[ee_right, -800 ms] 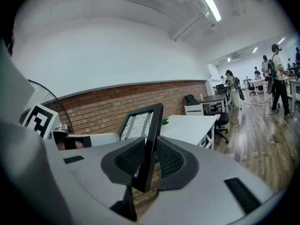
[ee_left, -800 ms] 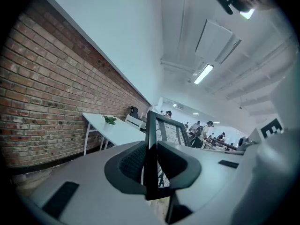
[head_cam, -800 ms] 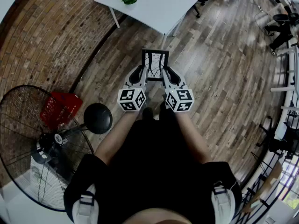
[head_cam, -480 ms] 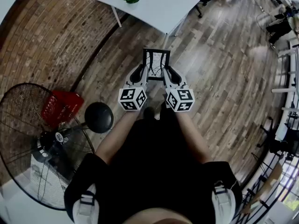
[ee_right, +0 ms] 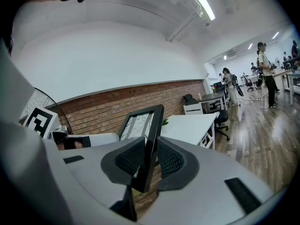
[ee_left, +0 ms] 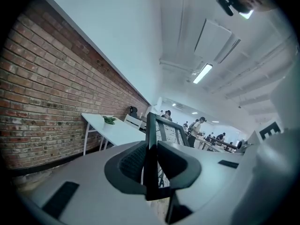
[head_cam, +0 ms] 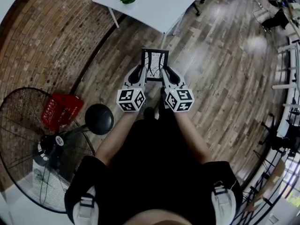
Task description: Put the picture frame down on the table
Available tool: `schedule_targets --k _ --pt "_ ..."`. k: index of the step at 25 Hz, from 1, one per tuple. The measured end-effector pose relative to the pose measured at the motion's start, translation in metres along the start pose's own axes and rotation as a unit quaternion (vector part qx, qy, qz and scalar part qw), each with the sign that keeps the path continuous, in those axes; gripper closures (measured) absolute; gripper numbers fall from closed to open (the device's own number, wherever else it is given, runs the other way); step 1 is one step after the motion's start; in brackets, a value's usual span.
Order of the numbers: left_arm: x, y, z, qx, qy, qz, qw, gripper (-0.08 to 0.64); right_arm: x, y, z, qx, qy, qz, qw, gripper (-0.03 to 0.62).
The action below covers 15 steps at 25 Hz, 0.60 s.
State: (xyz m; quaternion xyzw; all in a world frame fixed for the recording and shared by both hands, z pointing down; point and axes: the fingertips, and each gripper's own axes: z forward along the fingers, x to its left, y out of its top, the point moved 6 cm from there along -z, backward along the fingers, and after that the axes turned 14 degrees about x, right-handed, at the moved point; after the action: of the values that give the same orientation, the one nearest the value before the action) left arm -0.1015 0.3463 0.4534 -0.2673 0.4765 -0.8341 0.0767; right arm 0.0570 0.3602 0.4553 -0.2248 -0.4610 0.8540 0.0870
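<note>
Nothing much has shifted since the earlier frames: left claw (head_cam: 142, 74) and right claw (head_cam: 165, 74) each stay clenched on a side edge of the black picture frame (head_cam: 155, 62). It is held upright over the wood-plank floor (head_cam: 220, 78), well short of the white bench (head_cam: 159, 6) by the brick wall (head_cam: 42, 32). Only the gripper views show ribbed pads (ee_right: 129, 161), a ceiling strip light (ee_left: 202, 73) and distant people (ee_right: 263, 74).

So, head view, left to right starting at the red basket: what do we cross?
Red basket → round black object → left gripper → picture frame → right gripper.
</note>
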Motion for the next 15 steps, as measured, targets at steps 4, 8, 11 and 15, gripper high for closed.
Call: schedule_targets --k 4,8,11,15 --pt "-0.001 0.001 0.005 0.002 0.004 0.002 1.0 0.48 -0.006 0.003 0.004 0.001 0.005 0.004 1.0 0.517" --pt "-0.001 0.007 0.013 0.003 0.008 0.003 1.0 0.48 -0.012 0.011 0.008 -0.001 0.007 0.005 1.0 0.518" --pt "-0.002 0.013 0.02 0.003 0.009 0.003 1.0 0.48 -0.018 0.017 0.013 -0.001 0.009 0.006 1.0 0.518" --pt "0.0 0.019 0.032 0.005 0.012 0.002 0.9999 0.48 -0.027 0.025 0.023 0.0 0.012 0.009 1.0 0.518"
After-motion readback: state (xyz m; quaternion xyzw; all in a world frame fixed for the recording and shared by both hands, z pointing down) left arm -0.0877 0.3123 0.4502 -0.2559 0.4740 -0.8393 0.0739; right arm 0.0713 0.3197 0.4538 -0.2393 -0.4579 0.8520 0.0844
